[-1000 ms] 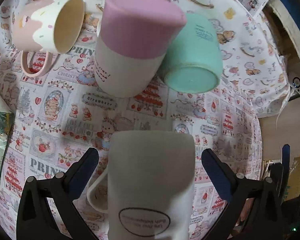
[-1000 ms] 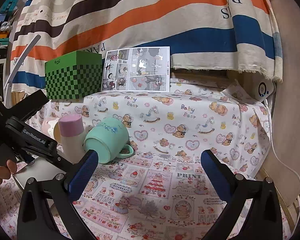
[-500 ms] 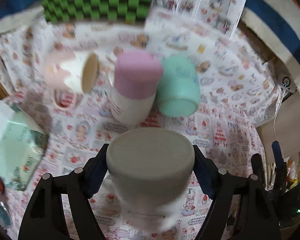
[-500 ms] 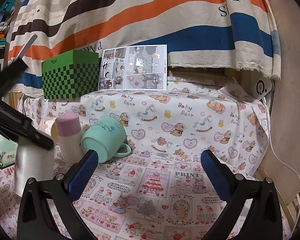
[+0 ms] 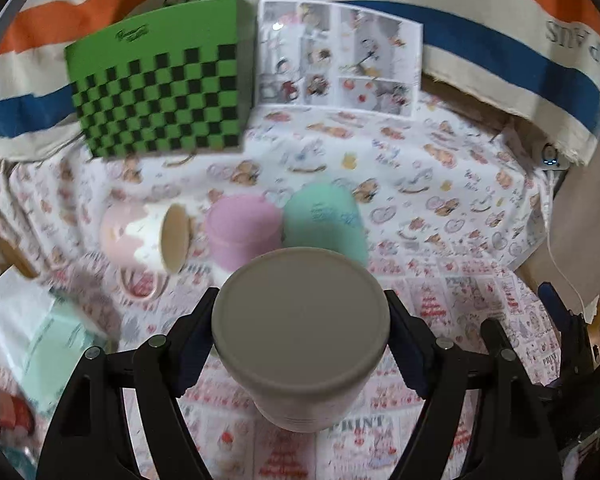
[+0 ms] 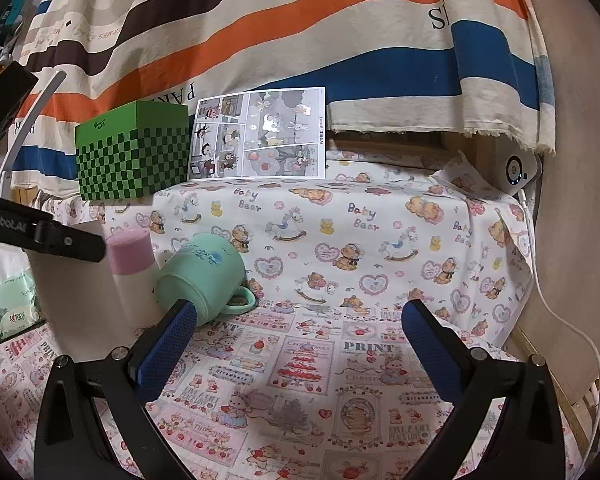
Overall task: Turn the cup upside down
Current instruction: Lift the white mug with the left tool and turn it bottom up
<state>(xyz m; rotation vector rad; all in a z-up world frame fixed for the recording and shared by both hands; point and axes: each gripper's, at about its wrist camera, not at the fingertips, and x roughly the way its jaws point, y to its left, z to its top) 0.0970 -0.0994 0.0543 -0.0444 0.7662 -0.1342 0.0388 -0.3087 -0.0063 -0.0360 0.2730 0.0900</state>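
The left gripper (image 5: 300, 334) is clamped on a white cup (image 5: 300, 332), one blue-padded finger on each side of its wall just under the flat base. That base faces up and toward the left wrist camera, so the mouth points down at the patterned tablecloth (image 6: 340, 400). The cup's long axis runs close to vertical, perhaps tipped a little toward the camera. In the right wrist view the cup (image 6: 80, 292) stands at the cloth's left side, just in front of the pink-bottomed cup (image 6: 132, 276). Its lower rim looks to be at or very near the cloth; I cannot tell whether it is touching.

To finish this well, I would bring the cup straight down until the whole rim sits flat, keeping the axis plumb so that one edge does not land first and rock. I would spread the fingers only when it is settled, then pull back low and level. There is little room behind. The pink-bottomed cup and the mint green mug (image 5: 326, 220) lying on its side are close by, and a pink drip-glaze mug (image 5: 146, 236) lies further left.

The right gripper (image 6: 300, 340) hangs over the bare middle of the cloth with its fingers spread wide, grasping nothing.
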